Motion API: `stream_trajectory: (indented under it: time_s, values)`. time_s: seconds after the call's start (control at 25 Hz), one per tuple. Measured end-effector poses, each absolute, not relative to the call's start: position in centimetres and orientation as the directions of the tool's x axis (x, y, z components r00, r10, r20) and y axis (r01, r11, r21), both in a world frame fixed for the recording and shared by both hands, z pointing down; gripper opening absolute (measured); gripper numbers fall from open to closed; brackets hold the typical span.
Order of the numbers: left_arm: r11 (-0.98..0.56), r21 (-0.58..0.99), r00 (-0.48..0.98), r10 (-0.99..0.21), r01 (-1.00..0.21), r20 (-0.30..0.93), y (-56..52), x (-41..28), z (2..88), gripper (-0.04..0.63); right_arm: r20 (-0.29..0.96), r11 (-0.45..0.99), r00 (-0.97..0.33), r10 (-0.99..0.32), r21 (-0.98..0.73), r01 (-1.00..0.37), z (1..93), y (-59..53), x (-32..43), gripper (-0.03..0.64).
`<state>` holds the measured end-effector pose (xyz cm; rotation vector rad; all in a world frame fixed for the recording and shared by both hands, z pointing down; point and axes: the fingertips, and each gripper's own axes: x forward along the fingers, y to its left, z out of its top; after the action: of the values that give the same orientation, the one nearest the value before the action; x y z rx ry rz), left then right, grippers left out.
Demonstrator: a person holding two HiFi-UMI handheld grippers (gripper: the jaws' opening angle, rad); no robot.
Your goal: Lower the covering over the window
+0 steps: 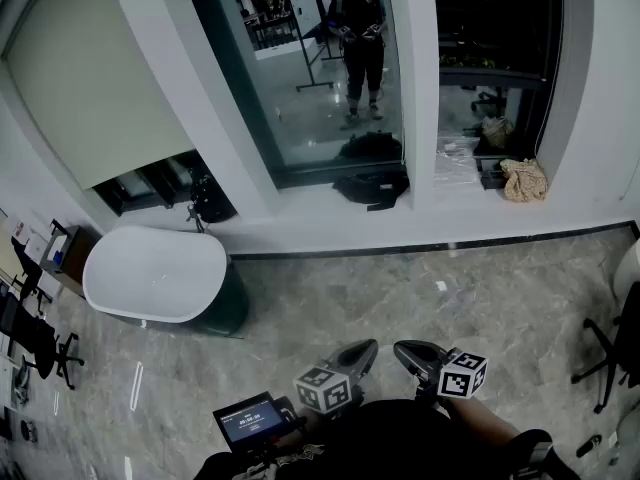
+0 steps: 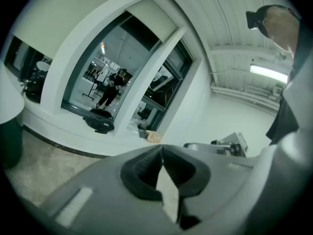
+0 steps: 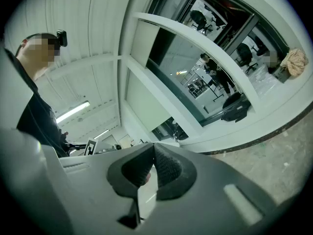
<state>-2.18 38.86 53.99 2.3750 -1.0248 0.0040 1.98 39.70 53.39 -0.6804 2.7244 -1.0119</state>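
Note:
A pale blind (image 1: 90, 78) covers most of the left window, with a dark strip of glass left below it. The middle window (image 1: 320, 68) shows bare glass that mirrors a standing person; a short piece of pale blind (image 2: 151, 17) hangs at its top. The right window (image 1: 495, 58) is dark. Both grippers are held low in front of the body, several steps back from the windows. My left gripper (image 1: 363, 349) (image 2: 162, 149) is shut and holds nothing. My right gripper (image 1: 406, 350) (image 3: 153, 146) is shut beside it, also with nothing in it.
A round white table (image 1: 155, 273) stands at the left near the wall. A black bag (image 1: 370, 186) and a beige bag (image 1: 523, 180) lie on the window sill. Office chairs stand at the far left (image 1: 40, 340) and far right (image 1: 612, 348). A small lit screen (image 1: 250, 420) sits at my waist.

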Motion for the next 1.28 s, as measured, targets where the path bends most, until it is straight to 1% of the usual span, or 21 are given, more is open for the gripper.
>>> stream_trajectory:
  time_s: [0.48,0.64,0.88,1.12,1.28]
  values:
    - [-0.564,0.489,0.721,-0.656,-0.665,0.222,38.0,-1.1,54.2,0.003,0.014,0.659,-0.878,-0.479,-0.655,-0.37,53.5,38.9,3.0,0.008]
    - [-0.557,0.489,0.716,-0.657,-0.671,0.235,37.4,-1.2,54.1,0.003,-0.021,0.668,-0.872,-0.489,-0.652,-0.359,52.8,38.3,3.2,0.008]
    - [-0.554,0.486,0.716,-0.65,-0.675,0.253,36.0,-0.8,53.8,0.003,-0.043,0.631,-0.858,-0.511,-0.697,-0.341,52.8,36.5,4.1,0.008]
    - [-0.552,0.489,0.72,-0.635,-0.676,0.279,32.4,-2.0,54.8,0.003,-0.055,0.588,-0.826,-0.56,-0.729,-0.35,53.9,32.8,3.9,0.008]
    - [-0.581,0.512,0.761,-0.587,-0.633,0.274,28.0,-2.3,55.9,0.003,-0.036,0.567,-0.801,-0.597,-0.726,-0.39,54.5,28.7,3.2,0.008]
